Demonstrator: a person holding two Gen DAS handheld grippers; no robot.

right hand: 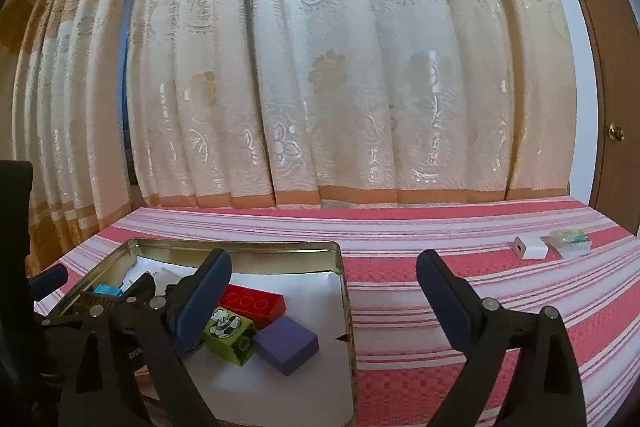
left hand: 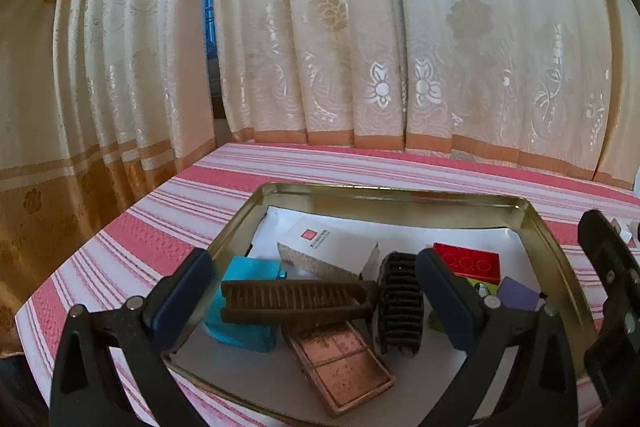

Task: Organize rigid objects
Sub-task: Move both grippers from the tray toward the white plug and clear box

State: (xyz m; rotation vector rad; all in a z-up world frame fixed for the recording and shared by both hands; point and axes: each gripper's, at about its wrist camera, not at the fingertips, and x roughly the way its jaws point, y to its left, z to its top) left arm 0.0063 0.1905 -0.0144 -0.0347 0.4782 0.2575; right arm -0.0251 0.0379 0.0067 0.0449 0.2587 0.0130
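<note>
So going left to right, we've got the tin (left hand: pixel 400 195) sitting on the striped tabletop (left hand: pixel 168 211) with most of the stuff already in it: blue block (left hand: pixel 244 307) at the left, a brown comb (left hand: pixel 296 301) lying across it, a copper tray (left hand: pixel 344 363) tilted under that, the black brush (left hand: pixel 400 303) standing on edge, then the red brick (right hand: pixel 254 301), green brick (right hand: pixel 230 333) and purple block (right hand: pixel 286 345) bunched at the right. Left gripper (left hand: pixel 316 291) hangs over the tin with its jaws spread wide either side of the comb and brush, not pressing on anything as far as we can see. Right gripper (right hand: pixel 324 291) sits out past the tin's right wall, jaws wide and nothing between them, just bare cloth. Our read is the purple block is dropped off and the next pickup is further right: a white cube (right hand: pixel 530 247) and a clear packet (right hand: pixel 570 243) lie near the far right edge of the tabletop, well apart from the tin. To do it well we'd swing the right one over, keep the jaws wide until they straddle the cube, and come in low so it doesn't skid on the cloth. We'd also keep the left one clear of that leaning brush, since a nudge could tip it.
</note>
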